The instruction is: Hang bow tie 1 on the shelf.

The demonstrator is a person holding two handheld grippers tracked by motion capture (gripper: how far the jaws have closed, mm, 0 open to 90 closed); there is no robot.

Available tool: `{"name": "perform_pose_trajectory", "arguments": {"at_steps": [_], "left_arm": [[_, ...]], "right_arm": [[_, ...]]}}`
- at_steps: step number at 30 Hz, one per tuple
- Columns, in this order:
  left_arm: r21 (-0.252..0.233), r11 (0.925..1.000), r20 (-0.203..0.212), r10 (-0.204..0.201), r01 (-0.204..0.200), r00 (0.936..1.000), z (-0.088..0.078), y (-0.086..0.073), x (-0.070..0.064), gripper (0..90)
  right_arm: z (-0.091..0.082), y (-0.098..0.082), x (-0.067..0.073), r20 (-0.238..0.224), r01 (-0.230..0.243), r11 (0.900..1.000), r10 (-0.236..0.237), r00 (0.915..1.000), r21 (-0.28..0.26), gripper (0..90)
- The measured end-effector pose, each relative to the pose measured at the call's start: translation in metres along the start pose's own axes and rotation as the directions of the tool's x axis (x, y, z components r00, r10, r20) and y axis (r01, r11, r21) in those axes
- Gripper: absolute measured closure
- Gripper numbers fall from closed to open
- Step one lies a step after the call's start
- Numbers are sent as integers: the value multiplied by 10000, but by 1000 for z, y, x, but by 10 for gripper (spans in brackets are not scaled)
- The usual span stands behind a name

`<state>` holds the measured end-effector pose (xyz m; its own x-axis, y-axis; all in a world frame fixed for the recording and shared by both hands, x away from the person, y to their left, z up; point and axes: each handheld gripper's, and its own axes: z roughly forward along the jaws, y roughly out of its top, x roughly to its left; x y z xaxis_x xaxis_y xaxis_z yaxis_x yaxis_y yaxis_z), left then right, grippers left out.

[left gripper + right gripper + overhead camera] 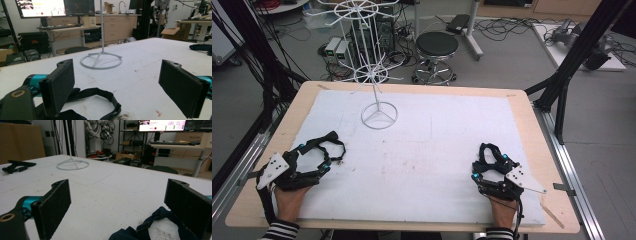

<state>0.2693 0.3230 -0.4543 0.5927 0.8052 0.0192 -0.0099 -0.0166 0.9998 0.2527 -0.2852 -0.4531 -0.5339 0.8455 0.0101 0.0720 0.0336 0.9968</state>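
Observation:
A white wire display stand point(379, 114) with hook arms rises from its ring base at the back left of the white mat point(447, 135). My left gripper point(314, 156) rests open at the near left, and a black looped strap point(333, 142) lies between and just ahead of its jaws. In the left gripper view the strap point(100, 93) lies low between the spread jaws of the gripper point(118, 72), with the stand base point(101, 60) beyond. My right gripper point(488, 165) lies open at the near right over a dark blue strap point(490, 151); that strap point(150, 223) sits by the right jaw of the gripper point(119, 195).
The mat covers a wooden table point(539, 150) with a bare rim. Beyond the far edge stand a black stool point(437, 46) and computer boxes point(337, 49) among floor cables. Black frame struts point(569, 70) rise at the right.

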Motion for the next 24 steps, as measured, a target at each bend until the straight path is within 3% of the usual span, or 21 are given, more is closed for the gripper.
{"name": "perform_pose_trajectory", "arguments": {"at_steps": [24], "left_arm": [[-89,10000,-5,-14,14,10000,-1,0,0,139]], "right_arm": [[2,1,1,-17,184,9998,-184,9998,116,62]]}}
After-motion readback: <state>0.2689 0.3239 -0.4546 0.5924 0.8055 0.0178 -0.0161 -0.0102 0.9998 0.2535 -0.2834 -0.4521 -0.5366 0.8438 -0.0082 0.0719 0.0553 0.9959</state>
